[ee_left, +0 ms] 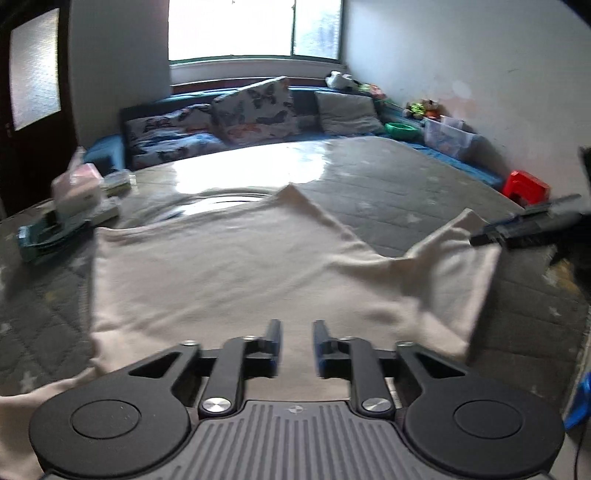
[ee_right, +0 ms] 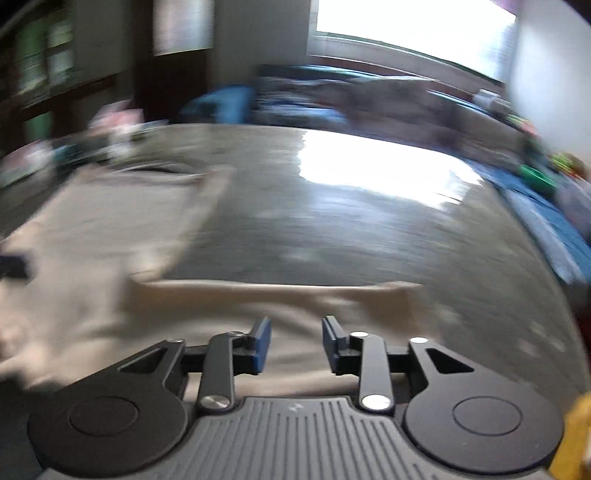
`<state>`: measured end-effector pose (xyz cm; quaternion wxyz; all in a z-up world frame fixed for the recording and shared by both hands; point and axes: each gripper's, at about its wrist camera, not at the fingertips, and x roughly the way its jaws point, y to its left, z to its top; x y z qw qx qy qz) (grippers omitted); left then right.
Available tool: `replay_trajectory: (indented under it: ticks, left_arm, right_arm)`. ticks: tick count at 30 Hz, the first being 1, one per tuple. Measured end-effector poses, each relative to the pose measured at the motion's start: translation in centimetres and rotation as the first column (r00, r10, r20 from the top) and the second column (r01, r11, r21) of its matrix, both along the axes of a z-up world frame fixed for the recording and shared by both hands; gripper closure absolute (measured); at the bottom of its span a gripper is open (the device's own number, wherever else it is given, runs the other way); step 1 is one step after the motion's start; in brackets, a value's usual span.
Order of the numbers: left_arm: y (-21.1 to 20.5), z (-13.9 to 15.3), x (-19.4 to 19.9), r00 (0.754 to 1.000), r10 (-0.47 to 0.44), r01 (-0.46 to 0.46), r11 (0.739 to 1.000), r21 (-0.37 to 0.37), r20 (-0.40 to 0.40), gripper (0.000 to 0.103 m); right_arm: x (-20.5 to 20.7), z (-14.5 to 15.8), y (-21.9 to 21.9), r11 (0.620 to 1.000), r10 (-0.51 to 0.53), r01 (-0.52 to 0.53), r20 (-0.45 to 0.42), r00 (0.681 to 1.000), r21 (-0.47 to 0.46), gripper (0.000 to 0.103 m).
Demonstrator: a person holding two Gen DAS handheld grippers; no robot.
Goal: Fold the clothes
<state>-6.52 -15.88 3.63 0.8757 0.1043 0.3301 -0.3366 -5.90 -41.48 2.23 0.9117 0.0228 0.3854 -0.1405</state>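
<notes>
Cloth (ee_left: 236, 273), cream and plain, lies spread across the grey quilted mattress (ee_left: 406, 184) directly ahead of the left gripper (ee_left: 296, 325) and runs back underneath it. That gripper's two fingers stand apart with a clear gap, and nothing sits between them; the fabric shows through the gap. Ahead and to the right of those fingers, one flap of the garment rises off the mattress toward the right gripper (ee_left: 487, 238), whose dark tip touches the raised edge (whether it actually pinches the fabric cannot be told from this view, as the tip is blurred). To the left and ahead of the left gripper, beside the garment's far left corner, sits a pale tissue box (ee_left: 79, 188) with a teal object (ee_left: 48, 236) just in front of it. Far ahead, past the mattress, butterfly-print cushions (ee_left: 255, 110) lean under a bright window (ee_left: 255, 27), and a red stool (ee_left: 526, 186) stands off to the right.

The right wrist view is heavily smeared. There the right gripper (ee_right: 296, 325) shows its blue-padded fingers (ee_right: 262, 343) apart with only cloth (ee_right: 92, 258) visible between and beneath them; the garment fills the area ahead-left, while bare mattress (ee_right: 369, 229) stretches ahead and to the right.
</notes>
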Motion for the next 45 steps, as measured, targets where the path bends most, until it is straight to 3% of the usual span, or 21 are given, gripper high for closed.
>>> replay_trajectory:
  ticks: [4,11,12,14,15,21,23,24,26,31,39,42,45]
  left_arm:
    - [-1.3,-0.6,-1.2,0.998,-0.059,0.059,0.998,0.007,-0.009,0.073]
    - [-1.7,-1.6,-2.6,0.994,-0.109,0.109,0.993,0.034,-0.026,0.070]
    - [-1.7,-1.8,-2.8,0.994,-0.111,0.111,0.993,0.036,-0.024,0.068]
    - [-1.8,-1.9,-3.0,0.993,-0.119,0.120,0.992,0.036,-0.022,0.066]
    - [-1.9,-1.9,-3.1,0.992,-0.125,0.126,0.991,0.037,-0.022,0.065]
    - [-1.7,-2.2,-3.4,0.989,-0.145,0.145,0.989,0.039,-0.015,0.065]
    - [-1.6,-2.2,-3.3,0.990,-0.141,0.142,0.989,0.034,-0.019,0.064]
    - [-1.4,-2.1,-3.4,0.990,-0.139,0.139,0.990,0.030,-0.023,0.064]
    - [-1.1,-1.9,-3.4,0.991,-0.131,0.132,0.991,0.023,-0.024,0.064]
    - [0.5,-1.3,-3.0,0.996,-0.080,0.080,0.997,-0.006,-0.031,0.064]
    - [5.5,-0.4,-1.6,0.996,0.077,-0.080,0.995,-0.056,-0.046,0.062]
    - [8.4,0.0,-0.9,0.982,0.186,-0.187,0.980,-0.062,-0.024,0.061]
    - [11.7,0.1,-0.1,0.949,0.315,-0.315,0.948,-0.048,0.001,0.060]
  right_arm:
    - [-0.4,-0.8,-4.4,0.989,-0.147,0.147,0.011,0.989,0.013,0.066]
    - [-0.7,-2.4,-7.9,0.969,-0.223,0.218,0.035,0.974,0.113,0.067]
    - [-0.8,-2.3,-7.8,0.971,-0.219,0.215,0.034,0.975,0.106,0.069]
    - [-1.0,-2.1,-7.5,0.974,-0.211,0.208,0.034,0.977,0.092,0.092]
    - [-1.1,-2.0,-7.4,0.975,-0.208,0.204,0.034,0.978,0.085,0.096]
    - [-1.0,-1.9,-6.3,0.977,-0.209,0.209,0.002,0.978,-0.032,0.097]
    - [-0.7,-2.2,-6.2,0.976,-0.213,0.213,-0.002,0.977,-0.047,0.092]
    - [-0.7,-2.0,-6.2,0.973,-0.225,0.225,0.004,0.974,-0.046,0.084]
    - [-0.6,-1.5,-6.1,0.971,-0.236,0.236,0.017,0.972,-0.047,0.084]
    - [-0.1,-0.1,-4.4,0.990,-0.143,0.144,0.064,0.988,-0.011,0.082]
    - [2.2,-2.1,-2.9,0.996,-0.092,0.092,0.021,0.996,0.011,0.081]
    - [2.5,-1.8,-2.6,0.996,-0.084,0.084,0.005,0.996,-0.006,0.081]
    - [2.5,-1.6,-2.5,0.997,-0.076,0.076,0.003,0.997,-0.014,0.080]
